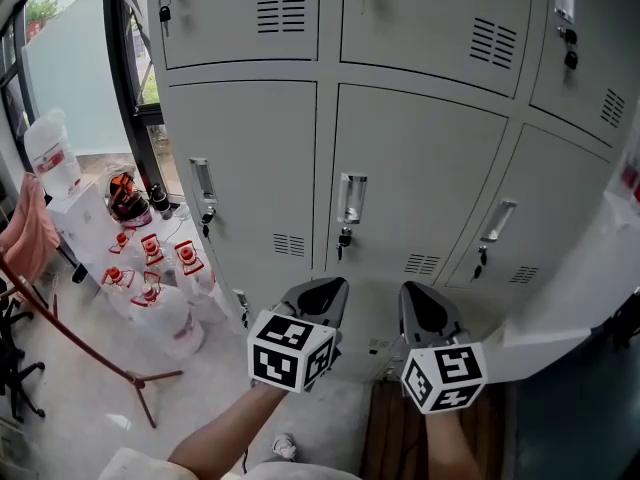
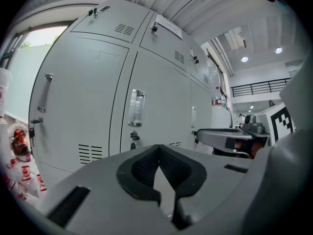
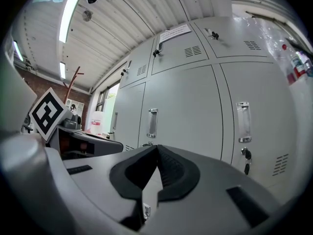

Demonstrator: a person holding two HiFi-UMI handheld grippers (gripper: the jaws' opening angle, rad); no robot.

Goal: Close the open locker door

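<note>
A bank of grey lockers fills the head view. The middle lower door (image 1: 415, 178) with its handle (image 1: 351, 200), the left door (image 1: 245, 168) and the right door (image 1: 545, 208) all look flush with the frame. My left gripper (image 1: 322, 286) and right gripper (image 1: 420, 293) are side by side just before the bottom of the middle door, both level. The left gripper (image 2: 157, 148) is shut with its tips meeting and nothing between them. The right gripper (image 3: 157, 148) is shut and empty too. A pale slanted panel (image 1: 570, 288) juts out at the right; I cannot tell whether it is a door.
Several clear bottles with red caps (image 1: 150, 278) stand on the floor at the left, beside a white box. A red coat stand (image 1: 60, 318) with a pink cloth (image 1: 25, 233) is further left. A dark window frame (image 1: 125, 68) borders the lockers. A brown mat (image 1: 385, 438) lies underfoot.
</note>
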